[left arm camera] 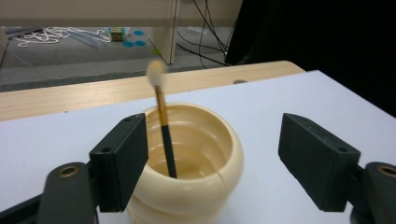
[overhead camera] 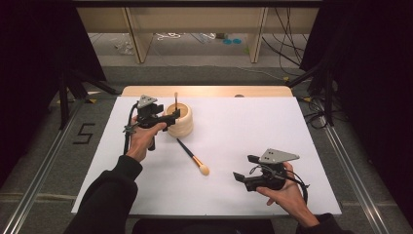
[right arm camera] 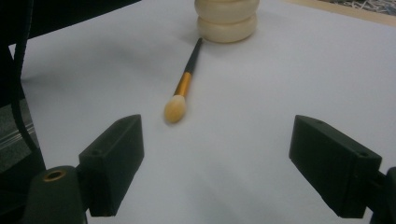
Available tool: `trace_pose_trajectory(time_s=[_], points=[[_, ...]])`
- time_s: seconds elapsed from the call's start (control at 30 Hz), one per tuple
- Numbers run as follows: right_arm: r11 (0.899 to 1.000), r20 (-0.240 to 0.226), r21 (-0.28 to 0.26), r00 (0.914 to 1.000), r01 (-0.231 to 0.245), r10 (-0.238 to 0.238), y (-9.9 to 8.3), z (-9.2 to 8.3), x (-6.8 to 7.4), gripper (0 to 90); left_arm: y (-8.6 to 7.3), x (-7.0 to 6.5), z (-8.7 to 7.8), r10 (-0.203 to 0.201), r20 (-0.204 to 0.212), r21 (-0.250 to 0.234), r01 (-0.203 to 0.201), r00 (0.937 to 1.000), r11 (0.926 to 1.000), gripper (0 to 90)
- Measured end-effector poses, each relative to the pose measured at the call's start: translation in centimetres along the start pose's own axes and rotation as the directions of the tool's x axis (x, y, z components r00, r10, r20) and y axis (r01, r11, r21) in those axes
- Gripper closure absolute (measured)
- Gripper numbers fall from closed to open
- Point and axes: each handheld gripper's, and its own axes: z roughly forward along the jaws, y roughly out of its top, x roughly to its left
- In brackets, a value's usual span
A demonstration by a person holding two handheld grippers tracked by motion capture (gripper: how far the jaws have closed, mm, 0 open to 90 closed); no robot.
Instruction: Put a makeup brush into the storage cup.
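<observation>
A cream ribbed pot [overhead camera: 181,121] [left arm camera: 201,163] [right arm camera: 227,19] stands on the white table [overhead camera: 243,131] toward the back left. One makeup brush [overhead camera: 176,101] [left arm camera: 161,119] stands in it, bristles up. A second brush [overhead camera: 193,156] [right arm camera: 184,84] with black handle, gold ferrule and pale tip lies flat in front of the pot. My left gripper [overhead camera: 173,115] [left arm camera: 212,163] is open, its jaws either side of the pot's near rim, holding nothing. My right gripper [overhead camera: 244,168] [right arm camera: 217,165] is open low at the front right, jaws pointing at the lying brush, well apart from it.
A wooden strip [overhead camera: 204,91] runs along the table's far edge. Beyond it are shelf legs [overhead camera: 139,44] and cables on the floor [overhead camera: 287,44]. Dark curtains flank both sides. Bare white surface spreads right of the pot.
</observation>
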Motion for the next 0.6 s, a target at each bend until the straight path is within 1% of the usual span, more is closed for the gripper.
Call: trace_pose_trajectory(time_s=[0.03, 0.07, 0.1, 0.13, 0.17, 0.2, 0.23, 0.27, 0.3, 0.33, 0.37, 0.4, 0.43, 0.47, 0.5, 0.57, 0.6], points=[[1.0, -0.001, 0.0, 1.0, -0.001, 0.001, 0.0, 0.0, 0.0, 18.7, -0.1, -0.3, -0.2, 0.014, -0.001, 0.016, -0.014, 0.9999, 0.9998, 21.2], [1.0, 0.003, -0.004, 1.0, -0.005, 0.005, 0.0, 0.0, 0.0, 18.8, -0.3, -0.8, -0.6, 0.029, 0.019, 0.022, -0.03, 0.9994, 0.9993, 19.8], [1.0, 0.003, -0.004, 1.0, -0.005, 0.005, 0.0, 0.0, 0.0, 18.8, -0.3, -0.8, -0.6, 0.029, 0.019, 0.022, -0.03, 0.9994, 0.9993, 18.7], [1.0, -0.003, 0.0, 1.0, -0.005, 0.005, 0.0, 0.0, 0.0, 18.8, -0.4, -1.0, -0.8, 0.041, 0.026, 0.025, -0.042, 0.9988, 0.9988, 18.7], [1.0, -0.007, 0.007, 1.0, -0.002, 0.002, 0.0, 0.1, 0.1, 18.7, -0.5, -1.3, -1.0, 0.043, 0.036, 0.032, -0.044, 0.9984, 0.9985, 15.5], [1.0, -0.007, 0.007, 1.0, -0.002, 0.002, 0.0, 0.1, 0.1, 18.7, -0.5, -1.5, -1.1, 0.051, 0.05, 0.039, -0.053, 0.9975, 0.9979, 15.5], [1.0, -0.008, 0.007, 1.0, -0.003, 0.003, 0.0, 0.1, 0.1, 18.7, -0.6, -1.8, -1.2, 0.069, 0.07, 0.05, -0.072, 0.9952, 0.9961, 16.0], [1.0, -0.012, -0.003, 0.9999, -0.006, 0.006, 0.1, 0.2, 0.1, 18.7, -0.8, -2.3, -1.4, 0.083, 0.098, 0.061, -0.09, 0.9917, 0.9941, 15.8], [1.0, -0.01, 0.005, 0.9999, -0.004, 0.004, 0.1, 0.2, 0.2, 18.7, -0.9, -2.6, -1.4, 0.095, 0.111, 0.062, -0.102, 0.9893, 0.9929, 15.8], [1.0, -0.01, 0.005, 0.9999, -0.004, 0.004, 0.1, 0.2, 0.2, 18.7, -0.9, -2.6, -1.4, 0.095, 0.111, 0.062, -0.102, 0.9893, 0.9929, 15.8], [1.0, -0.01, 0.003, 1.0, 0.0, 0.0, 0.0, 0.2, 0.2, 18.7, -1.0, -2.9, -1.5, 0.105, 0.125, 0.066, -0.114, 0.9866, 0.9913, 15.8], [1.0, -0.011, 0.006, 0.9999, -0.003, 0.003, 0.1, 0.1, 0.1, 18.7, -1.1, -3.5, -1.7, 0.121, 0.144, 0.063, -0.131, 0.9821, 0.9893, 15.8], [1.0, -0.011, 0.006, 0.9999, -0.003, 0.003, 0.1, 0.1, 0.1, 18.7, -1.1, -3.5, -1.7, 0.121, 0.144, 0.063, -0.131, 0.9821, 0.9893, 15.8], [1.0, -0.01, 0.002, 0.9999, -0.006, 0.006, 0.1, 0.1, 0.1, 18.7, -1.2, -3.7, -1.7, 0.121, 0.153, 0.065, -0.132, 0.9807, 0.9891, 15.8], [1.0, -0.013, 0.001, 0.9999, -0.006, 0.006, 0.1, 0.1, 0.1, 18.7, -1.3, -3.8, -1.8, 0.131, 0.165, 0.063, -0.143, 0.9775, 0.9877, 15.8], [1.0, -0.016, 0.005, 0.9999, 0.0, 0.0, 0.0, 0.1, 0.1, 18.7, -1.5, -4.0, -1.9, 0.139, 0.175, 0.063, -0.152, 0.9747, 0.9863, 15.8], [1.0, -0.015, -0.002, 0.9999, -0.002, 0.002, 0.1, 0.1, 0.1, 18.7, -1.6, -4.1, -2.0, 0.14, 0.181, 0.062, -0.154, 0.9735, 0.9862, 15.8]])
